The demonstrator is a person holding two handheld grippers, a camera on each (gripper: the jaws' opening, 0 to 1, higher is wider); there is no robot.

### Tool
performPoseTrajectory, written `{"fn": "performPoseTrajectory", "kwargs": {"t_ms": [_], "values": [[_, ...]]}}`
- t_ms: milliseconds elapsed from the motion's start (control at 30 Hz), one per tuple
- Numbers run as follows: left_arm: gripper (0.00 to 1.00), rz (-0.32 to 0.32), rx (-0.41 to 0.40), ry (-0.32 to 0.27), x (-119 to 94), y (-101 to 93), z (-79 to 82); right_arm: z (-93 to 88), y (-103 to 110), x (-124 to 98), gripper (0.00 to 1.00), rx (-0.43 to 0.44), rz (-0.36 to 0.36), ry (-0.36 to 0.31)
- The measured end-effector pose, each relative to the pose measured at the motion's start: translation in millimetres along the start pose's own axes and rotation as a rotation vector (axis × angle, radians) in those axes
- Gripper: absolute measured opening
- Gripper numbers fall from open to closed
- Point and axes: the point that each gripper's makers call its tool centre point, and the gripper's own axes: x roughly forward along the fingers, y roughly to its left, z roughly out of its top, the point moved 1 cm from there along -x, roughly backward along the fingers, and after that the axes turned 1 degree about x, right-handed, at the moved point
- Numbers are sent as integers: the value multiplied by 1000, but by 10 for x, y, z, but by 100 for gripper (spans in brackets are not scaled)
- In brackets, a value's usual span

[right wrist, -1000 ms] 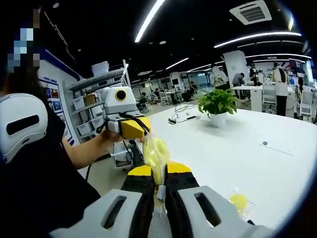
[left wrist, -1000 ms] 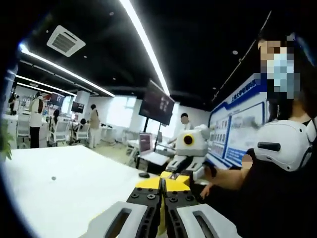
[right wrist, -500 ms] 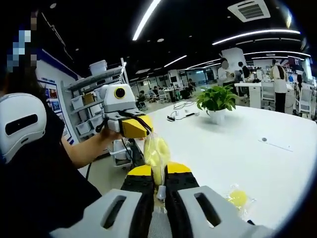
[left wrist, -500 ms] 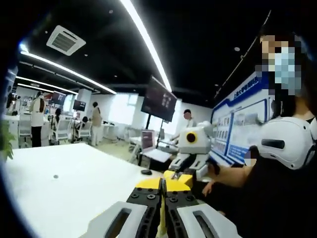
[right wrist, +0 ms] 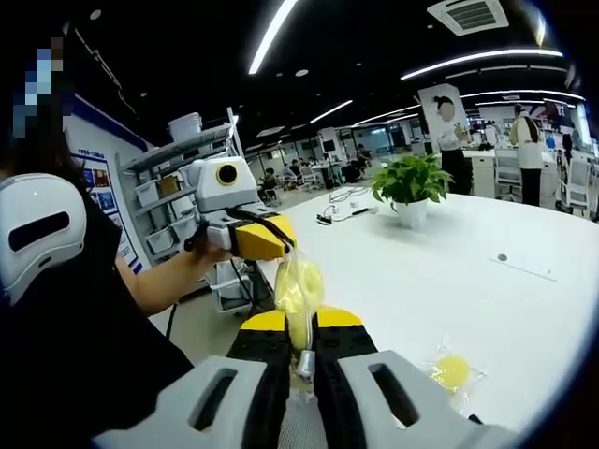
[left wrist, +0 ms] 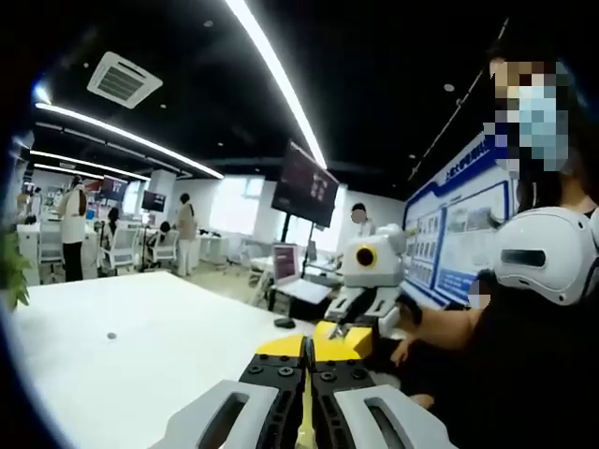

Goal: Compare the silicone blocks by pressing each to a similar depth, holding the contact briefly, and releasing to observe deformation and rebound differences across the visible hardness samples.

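Right gripper (right wrist: 300, 329) clamped on a bagged yellow block (right wrist: 297, 288); left gripper (right wrist: 273, 239) pinching its top. Another block (right wrist: 450, 371) on the table (right wrist: 524, 318).

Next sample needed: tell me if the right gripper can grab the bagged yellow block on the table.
Probably not yet: the right gripper is shut on a yellow bagged sample, shared with the left gripper. The bagged yellow block lies unobstructed.
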Motion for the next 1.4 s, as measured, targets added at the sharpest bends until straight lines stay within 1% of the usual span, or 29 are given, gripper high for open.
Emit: {"fn": "performPoseTrajectory", "kwargs": {"t_ms": [267,300,333,433,567,700,767,933,1100,1300,1400], "values": [[0,9,-13,7,18,32,26,8,-15,-9,6,0,1,-29],[0,2,-43,20,25,35,10,-10,-5,-8,6,8,8,-27],[0,9,-47,22,32,51,11,-15,-2,-5,6,7,7,-30],[0,22,-37,26,45,47,6,-20,-4,-4,7,15,8,-39],[0,38,-45,10,47,56,28,-2,6,-1,8,11,10,-59],[0,38,-92,-20,20,56,53,20,26,4,9,-3,7,-76],[0,39,-103,-33,9,55,60,27,39,10,10,-8,9,-85],[0,49,-103,-45,6,34,67,34,62,14,11,-21,13,-107],[0,53,-91,-44,32,13,68,8,47,-5,13,6,34,-151],[0,49,-99,-50,39,-9,54,-8,60,-29,15,-16,11,-174],[0,49,-140,-68,32,0,66,12,39,-41,17,-29,-12,-200]]}}
